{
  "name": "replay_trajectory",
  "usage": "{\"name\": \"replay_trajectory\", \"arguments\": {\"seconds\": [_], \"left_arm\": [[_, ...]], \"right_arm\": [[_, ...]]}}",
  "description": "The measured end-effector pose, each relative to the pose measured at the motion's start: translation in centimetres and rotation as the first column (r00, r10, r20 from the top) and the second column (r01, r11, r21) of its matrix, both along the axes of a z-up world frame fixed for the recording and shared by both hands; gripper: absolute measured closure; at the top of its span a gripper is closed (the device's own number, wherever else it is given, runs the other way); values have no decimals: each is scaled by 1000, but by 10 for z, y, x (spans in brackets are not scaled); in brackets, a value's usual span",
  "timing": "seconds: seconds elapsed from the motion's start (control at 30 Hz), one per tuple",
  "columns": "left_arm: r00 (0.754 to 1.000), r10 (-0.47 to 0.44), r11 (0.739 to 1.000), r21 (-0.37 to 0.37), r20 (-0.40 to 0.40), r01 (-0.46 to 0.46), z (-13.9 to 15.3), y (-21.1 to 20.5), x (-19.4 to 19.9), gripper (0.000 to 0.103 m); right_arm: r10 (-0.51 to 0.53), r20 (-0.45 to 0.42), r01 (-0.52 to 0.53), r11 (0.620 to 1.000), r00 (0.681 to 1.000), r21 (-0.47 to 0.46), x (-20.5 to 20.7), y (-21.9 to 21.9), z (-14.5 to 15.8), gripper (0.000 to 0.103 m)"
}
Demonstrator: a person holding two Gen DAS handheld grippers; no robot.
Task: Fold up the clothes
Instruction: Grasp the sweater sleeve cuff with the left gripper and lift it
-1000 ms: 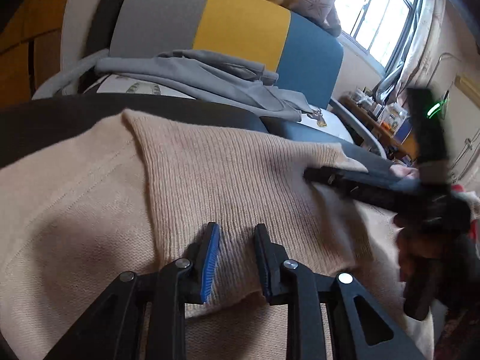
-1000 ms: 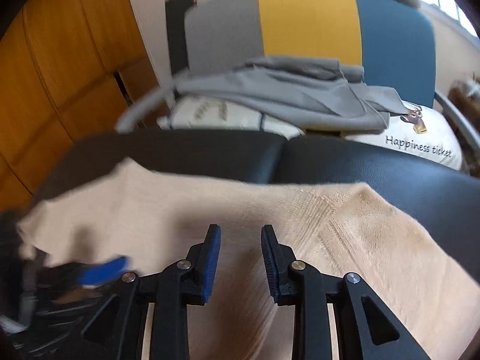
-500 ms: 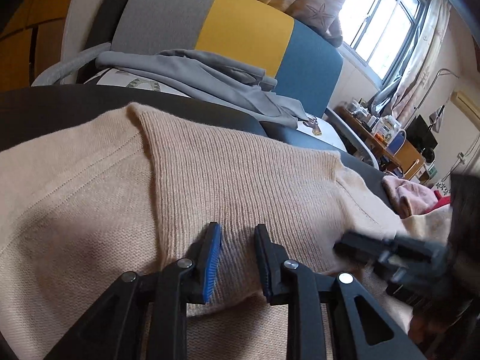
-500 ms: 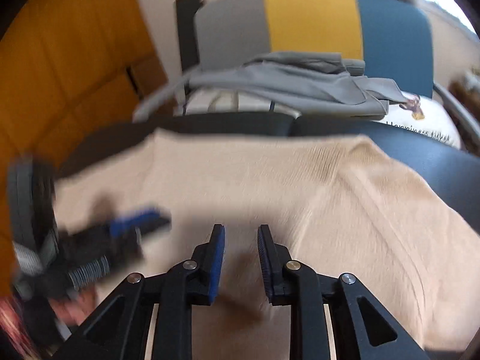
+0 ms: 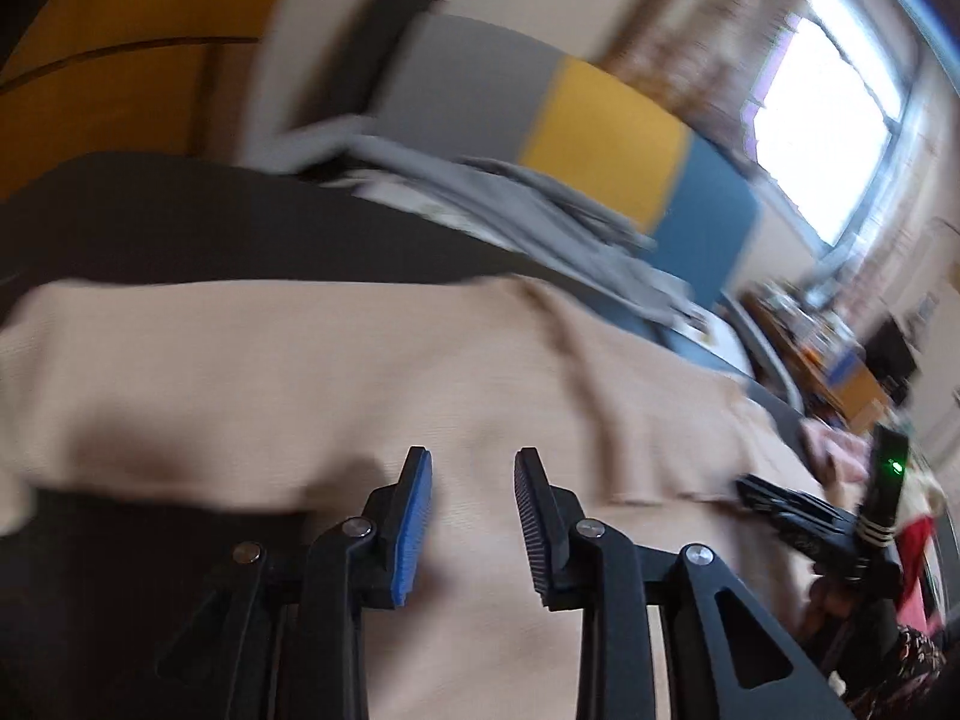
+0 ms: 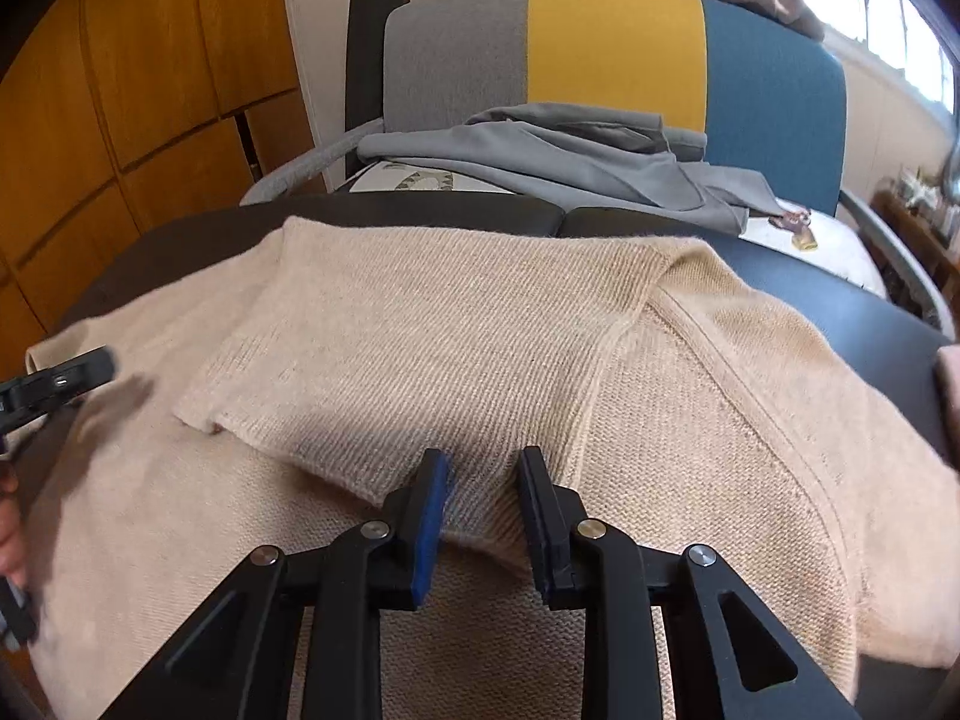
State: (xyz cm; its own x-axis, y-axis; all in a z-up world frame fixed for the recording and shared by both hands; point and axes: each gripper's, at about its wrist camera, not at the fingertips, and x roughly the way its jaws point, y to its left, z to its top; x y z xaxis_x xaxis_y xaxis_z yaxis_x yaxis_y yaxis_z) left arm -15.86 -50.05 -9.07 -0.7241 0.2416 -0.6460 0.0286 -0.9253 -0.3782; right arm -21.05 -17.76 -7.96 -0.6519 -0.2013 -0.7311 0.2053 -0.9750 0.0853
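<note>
A beige knit sweater [image 6: 690, 396] lies spread on a black padded surface [image 6: 840, 306], with one sleeve [image 6: 420, 348] folded across its body. My right gripper [image 6: 483, 474] rests at the sleeve's near edge. Its fingers stand a little apart with knit between them, and the pads do not visibly press on it. In the blurred left wrist view, my left gripper [image 5: 474, 480] hangs over the sweater [image 5: 300, 372] near its left edge. Its jaws are opening and nothing is pinched between them. The right gripper [image 5: 798, 516] also shows in that view at the right, and the left gripper [image 6: 60, 378] shows at the right wrist view's left edge.
Behind the surface stands a chair with a grey, yellow and blue back [image 6: 612, 48]. On it a grey garment [image 6: 570, 162] lies over a white cushion. Wooden cabinet doors [image 6: 120, 120] fill the left. A pink cloth [image 6: 948, 384] lies at the right edge.
My left gripper has swung quickly off the folded sleeve towards the sweater's left side, and its fingers stand wider. The right gripper moved in over the sleeve and has stopped at its near edge.
</note>
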Motion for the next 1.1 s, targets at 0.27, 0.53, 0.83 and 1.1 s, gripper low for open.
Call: {"name": "replay_trajectory", "arguments": {"seconds": [0.27,0.53,0.83,1.1], "left_arm": [[944,327,930,-193,38,-315,-2,-135,77,74],[888,450,880,-214,97,-423,-18,-204,107,53],[901,419,868,-341,109,-362,-32,-196,104,43],[913,405,867,-301,-40,-398,42,-180,90,88]], "right_arm": [[4,-3,-4,1000,1000,-9,1,0,-2,76],[8,-2,-8,1000,1000,-21,1,1,-2,74],[12,-2,-12,1000,1000,-28,1,2,-2,73],[13,-1,-13,999,1000,-35,1,2,-2,72]]}}
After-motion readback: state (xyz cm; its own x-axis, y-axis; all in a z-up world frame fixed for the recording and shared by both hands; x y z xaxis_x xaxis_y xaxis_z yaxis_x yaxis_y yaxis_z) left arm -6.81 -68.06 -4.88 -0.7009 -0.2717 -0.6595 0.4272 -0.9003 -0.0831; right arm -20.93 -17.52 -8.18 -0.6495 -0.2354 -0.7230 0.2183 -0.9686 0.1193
